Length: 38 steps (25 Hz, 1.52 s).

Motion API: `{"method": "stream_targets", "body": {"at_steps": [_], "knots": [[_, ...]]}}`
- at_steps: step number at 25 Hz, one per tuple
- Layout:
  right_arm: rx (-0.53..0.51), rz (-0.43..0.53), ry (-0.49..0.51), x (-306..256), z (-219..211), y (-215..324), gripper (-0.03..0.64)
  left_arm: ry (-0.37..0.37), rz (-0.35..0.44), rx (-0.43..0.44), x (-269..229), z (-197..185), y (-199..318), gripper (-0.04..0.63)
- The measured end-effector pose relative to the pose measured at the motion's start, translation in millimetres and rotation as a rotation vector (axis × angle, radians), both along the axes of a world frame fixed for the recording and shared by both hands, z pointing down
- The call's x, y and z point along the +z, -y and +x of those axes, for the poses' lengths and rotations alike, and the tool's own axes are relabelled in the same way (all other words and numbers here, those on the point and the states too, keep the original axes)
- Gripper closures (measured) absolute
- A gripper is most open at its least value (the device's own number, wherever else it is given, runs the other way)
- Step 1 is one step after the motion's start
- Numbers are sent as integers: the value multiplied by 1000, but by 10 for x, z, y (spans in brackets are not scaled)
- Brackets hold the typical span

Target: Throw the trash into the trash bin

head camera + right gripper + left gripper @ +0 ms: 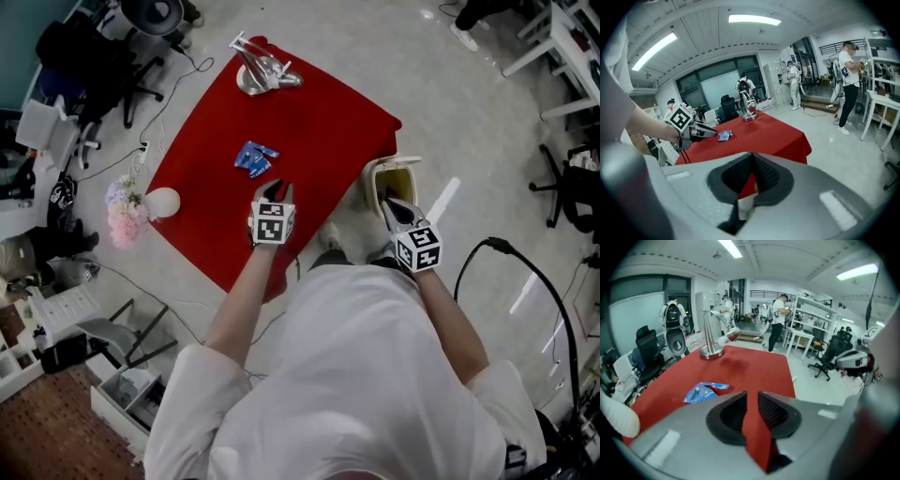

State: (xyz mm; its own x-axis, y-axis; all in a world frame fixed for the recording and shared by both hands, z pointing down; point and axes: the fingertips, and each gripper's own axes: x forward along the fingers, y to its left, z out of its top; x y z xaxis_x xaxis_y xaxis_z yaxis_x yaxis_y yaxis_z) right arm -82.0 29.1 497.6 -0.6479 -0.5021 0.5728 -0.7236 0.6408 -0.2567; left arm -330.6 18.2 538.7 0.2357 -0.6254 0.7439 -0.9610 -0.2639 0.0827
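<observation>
- The left gripper (pixel 752 398) hung over the near part of the red tablecloth (pixel 328 122). Its 2 jaws stood slightly apart, and only red cloth showed in the narrow gap, so it held nothing.
- The right gripper (pixel 751 157) had its 2 jaw tips pressed together and was empty. In the head view it overlapped the near rim of the trash bin (pixel 377 187).
- The bin stood on the floor by the table's right edge, with its mouth uncovered.
- 1 piece of trash, a blue wrapper (pixel 254 158), lay flat on the cloth just beyond the left gripper and clear of its jaws.
- A silver desk lamp (pixel 262 73) stood at the cloth's far edge.
</observation>
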Motion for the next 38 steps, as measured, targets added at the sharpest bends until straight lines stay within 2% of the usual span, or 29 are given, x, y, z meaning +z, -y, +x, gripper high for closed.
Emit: {"method": "stream_targets", "body": {"at_steps": [6,12,18,25,28,29,34,35,38], "knots": [[-17,-12,-23,53,-171,90,615,24,-21,-74,145,-545,87,499],[-22,-16,-54,49,-284,169,615,47,-41,-119,289,-976,270,423],[-6,-32,-79,82,-377,216,615,53,-82,-118,531,-1281,471,356],[12,-49,-106,102,-384,254,615,64,-158,-74,945,-1346,571,281],[23,-53,-109,115,-388,276,615,63,-172,-70,1017,-1337,594,308],[25,-53,-109,121,-389,273,615,64,-175,-68,1007,-1323,588,385],[31,-52,-102,145,-401,229,615,67,-162,-82,964,-1298,562,467],[33,-50,-100,140,-397,225,615,61,-157,-84,916,-1284,564,502],[38,-47,-96,131,-350,216,615,45,-149,-80,833,-1216,556,514]]}}
